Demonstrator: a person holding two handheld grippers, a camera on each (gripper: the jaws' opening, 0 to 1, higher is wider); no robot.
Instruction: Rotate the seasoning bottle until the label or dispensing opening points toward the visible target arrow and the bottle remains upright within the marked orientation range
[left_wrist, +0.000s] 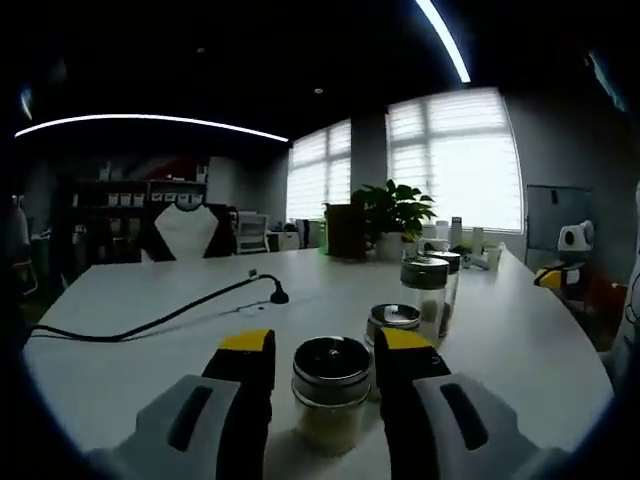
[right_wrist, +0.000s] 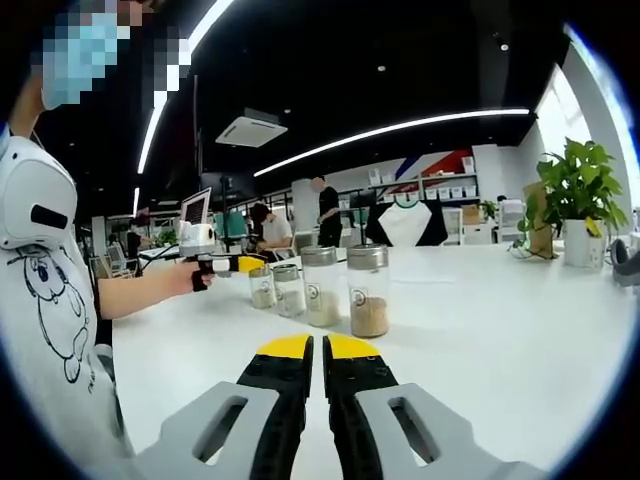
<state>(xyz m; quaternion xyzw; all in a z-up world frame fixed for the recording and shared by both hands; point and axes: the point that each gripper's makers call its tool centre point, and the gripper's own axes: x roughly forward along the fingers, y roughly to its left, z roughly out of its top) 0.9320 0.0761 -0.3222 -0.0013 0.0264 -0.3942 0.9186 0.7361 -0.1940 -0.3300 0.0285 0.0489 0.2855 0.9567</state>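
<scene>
A short glass seasoning bottle (left_wrist: 331, 395) with a metal lid stands upright on the white table (left_wrist: 520, 340). My left gripper (left_wrist: 325, 345) is open, one jaw on each side of the bottle's lid, with a thin gap on the left side. In the right gripper view that bottle (right_wrist: 262, 286) is the leftmost of a row, and the left gripper (right_wrist: 238, 264) reaches it from the left, held in a person's hand. My right gripper (right_wrist: 322, 346) is shut on nothing, low over the table, and points at the row.
Other bottles stand behind: a short one (left_wrist: 393, 320) and two taller ones (left_wrist: 425, 286); from the right they are (right_wrist: 288, 289), (right_wrist: 321, 287), (right_wrist: 368, 291). A black cable (left_wrist: 170, 316) lies to the left. A potted plant (left_wrist: 395, 215) stands at the back.
</scene>
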